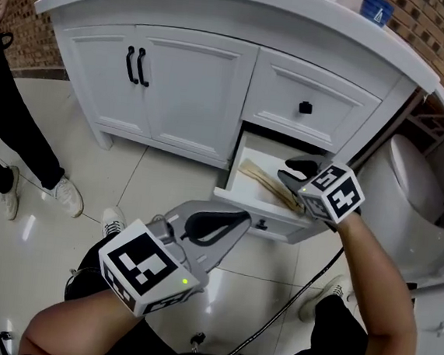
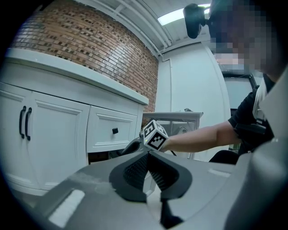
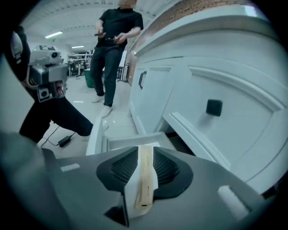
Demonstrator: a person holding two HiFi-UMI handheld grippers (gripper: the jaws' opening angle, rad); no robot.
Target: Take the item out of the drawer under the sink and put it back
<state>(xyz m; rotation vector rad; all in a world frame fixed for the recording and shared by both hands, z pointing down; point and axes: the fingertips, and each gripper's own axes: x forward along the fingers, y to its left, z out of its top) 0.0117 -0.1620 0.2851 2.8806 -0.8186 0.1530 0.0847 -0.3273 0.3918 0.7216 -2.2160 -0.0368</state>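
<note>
The item [image 3: 145, 179] is a long, slim, pale strip, likely wooden chopsticks in a flat white paper sleeve. I judge it very light, and stiff along its length but easy to snap or crease. The smooth sleeve may slip, so the best hold is gentle pressure across the flat faces, near the middle or one end. It lies along the open drawer [image 1: 233, 168], with its near end between the jaws of the right tool [image 3: 145, 152]. Those jaws stand apart on either side and do not visibly press it. The drawer is a shallow white painted box with a small dark knob [image 1: 261, 224], pulled out of the glossy panelled cabinet [image 1: 193, 76] above shiny pale floor tiles [image 1: 155, 186]. The left tool [image 2: 146, 155] hangs apart from the drawer, its ribbed dark pads together on nothing.
</note>
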